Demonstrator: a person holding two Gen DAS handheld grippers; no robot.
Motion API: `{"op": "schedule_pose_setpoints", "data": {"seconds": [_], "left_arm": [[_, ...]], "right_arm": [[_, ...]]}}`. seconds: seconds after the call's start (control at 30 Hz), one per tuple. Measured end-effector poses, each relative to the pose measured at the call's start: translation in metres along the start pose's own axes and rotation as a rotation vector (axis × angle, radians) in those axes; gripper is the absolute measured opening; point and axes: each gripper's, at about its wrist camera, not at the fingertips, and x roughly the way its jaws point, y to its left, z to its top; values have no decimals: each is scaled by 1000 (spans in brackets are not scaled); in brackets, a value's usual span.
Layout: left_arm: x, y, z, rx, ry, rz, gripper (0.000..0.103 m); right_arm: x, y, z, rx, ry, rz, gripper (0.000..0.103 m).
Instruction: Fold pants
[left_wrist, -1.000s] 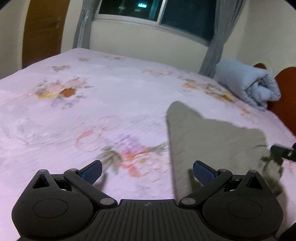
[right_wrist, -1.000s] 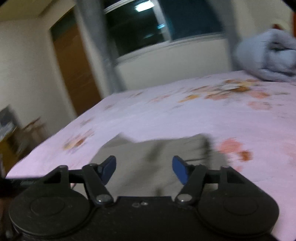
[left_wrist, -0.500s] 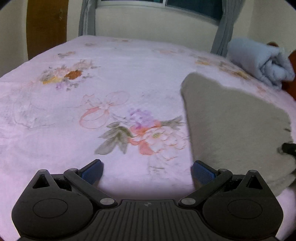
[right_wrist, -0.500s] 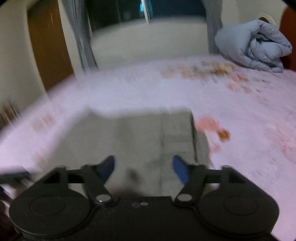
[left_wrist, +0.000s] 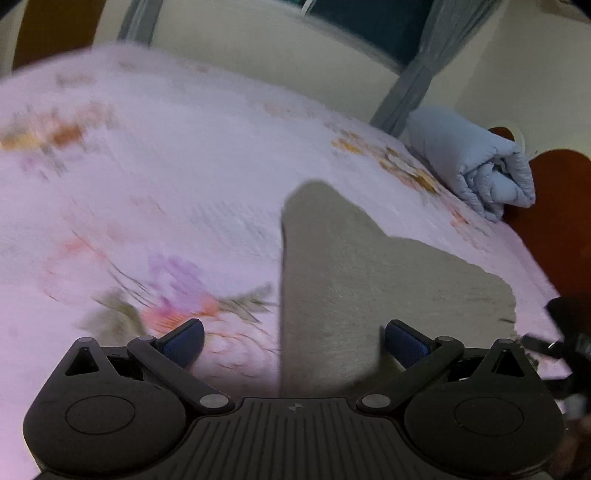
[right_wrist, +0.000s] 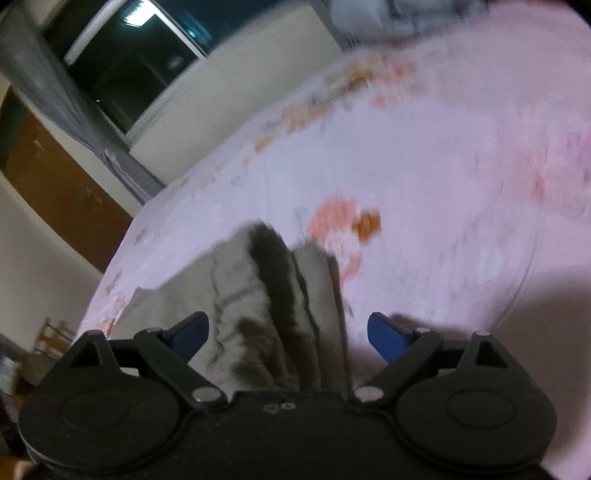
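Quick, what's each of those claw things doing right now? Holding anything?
Left gripper: open, holding nothing, over the grey pants.
Right gripper: jaws have just opened wide; pants lie between them, not gripped.

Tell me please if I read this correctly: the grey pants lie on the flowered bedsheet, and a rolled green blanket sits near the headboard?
Not quite. The rolled blanket is light blue, not green; the left wrist view shows it clearly. The rest holds: the grey pants lie on the flowered bedsheet, and the blanket sits by the reddish-brown headboard.

floral sheet (left_wrist: 155, 192) print smeared; blue quilt (right_wrist: 388, 14) cut off.
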Motion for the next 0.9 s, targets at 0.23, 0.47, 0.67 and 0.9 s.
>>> {"op": "schedule_pose_setpoints", "data": {"seconds": [0.23,0.47,0.67,0.9], "left_arm": [[23,11,3,-71,29,-96,103],[41,13,14,-97,90,-189,103],[59,25,16,-265,110,-359,103],[67,0,13,-174,123,-271,25]], "right_arm": [[20,-22,-6,162,68,215,87],[33,-12,10,114,118,216,87],[42,0,14,40,195,209,87],[43,28,18,-90,213,165,49]]}}
